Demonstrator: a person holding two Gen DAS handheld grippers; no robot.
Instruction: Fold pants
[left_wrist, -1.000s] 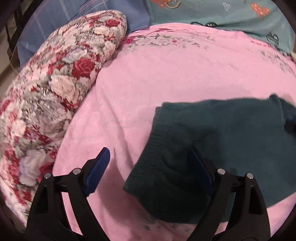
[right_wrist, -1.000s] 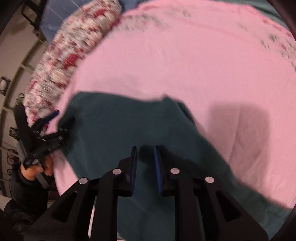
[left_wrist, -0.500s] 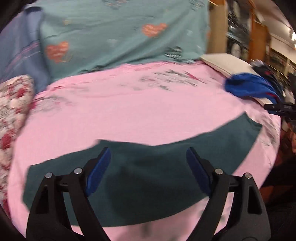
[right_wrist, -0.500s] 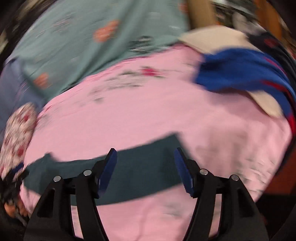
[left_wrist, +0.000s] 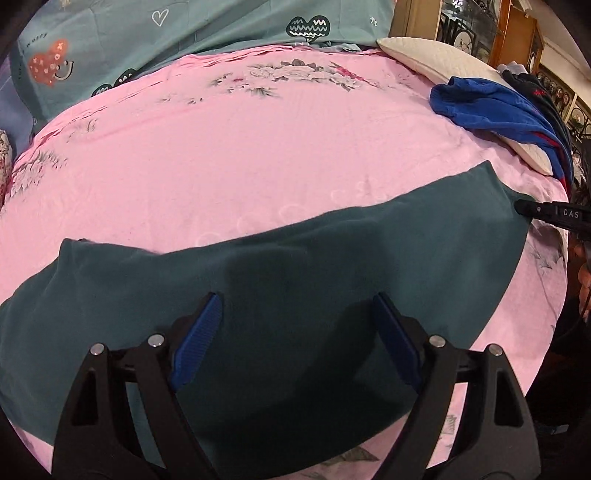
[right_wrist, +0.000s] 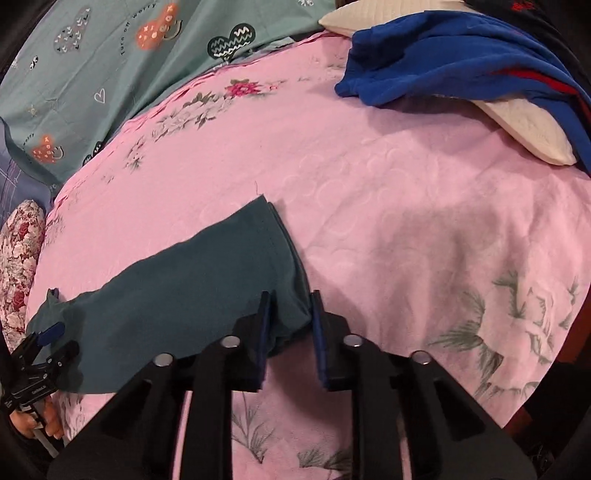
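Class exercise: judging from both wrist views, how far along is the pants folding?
Done: the dark green pants lie as one long band on the pink bedspread. In hand: the right gripper straddles the hem corner; the left gripper is open. Left: folding the band shorter.

Pink bedspread (left_wrist: 258, 147), blue garment (right_wrist: 443, 62), pillow (right_wrist: 532, 133)

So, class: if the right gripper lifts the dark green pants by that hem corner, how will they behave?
The dark green pants lie limp, so they would probably droop, not stay stiff. The thin cloth looks light. On the pink bedspread it would likely drag and bunch.
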